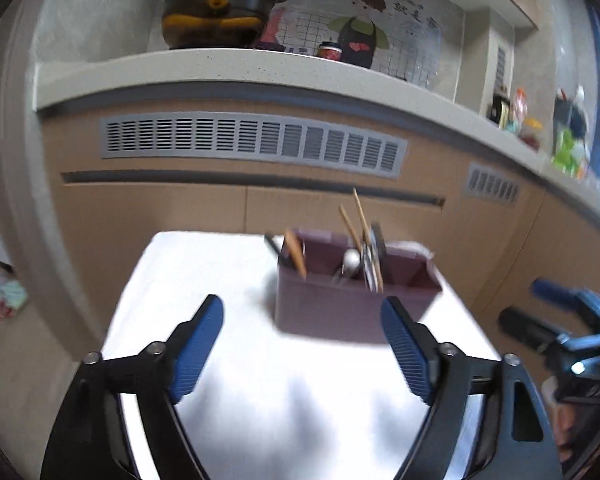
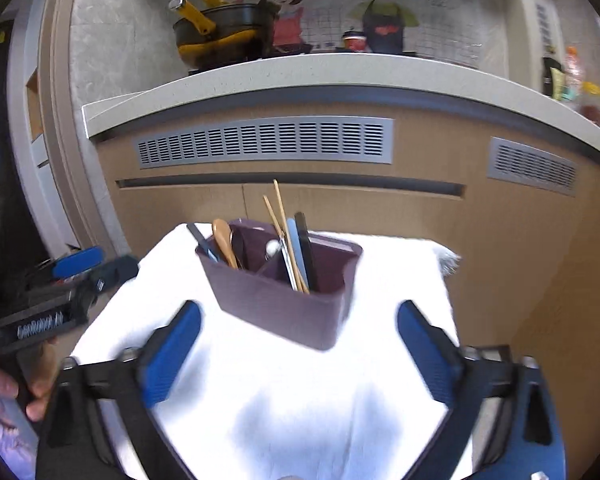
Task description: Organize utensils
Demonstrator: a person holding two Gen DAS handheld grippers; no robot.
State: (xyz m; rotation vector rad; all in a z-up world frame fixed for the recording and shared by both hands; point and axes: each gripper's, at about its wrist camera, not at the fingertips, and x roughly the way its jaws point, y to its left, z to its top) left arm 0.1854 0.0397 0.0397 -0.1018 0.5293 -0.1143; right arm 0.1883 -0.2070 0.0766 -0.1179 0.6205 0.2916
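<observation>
Both blue-padded grippers, left gripper [image 1: 302, 316] and right gripper [image 2: 298, 322], are hanging wide open and empty near the purple plastic utensil caddy [image 2: 284, 300], which is standing on the white cloth-covered table [image 2: 300, 408], holding wooden chopsticks [image 2: 281, 220].

White lettering on left hand-held gripper [image 2: 80, 264] body, too blurred to read.

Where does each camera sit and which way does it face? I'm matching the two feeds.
Left wrist: on the left gripper, facing the purple utensil caddy on the white table; right gripper at right edge.
Right wrist: on the right gripper, facing the same caddy; left gripper at left edge.
Shared: caddy, table, cabinet vent, countertop pot.
</observation>
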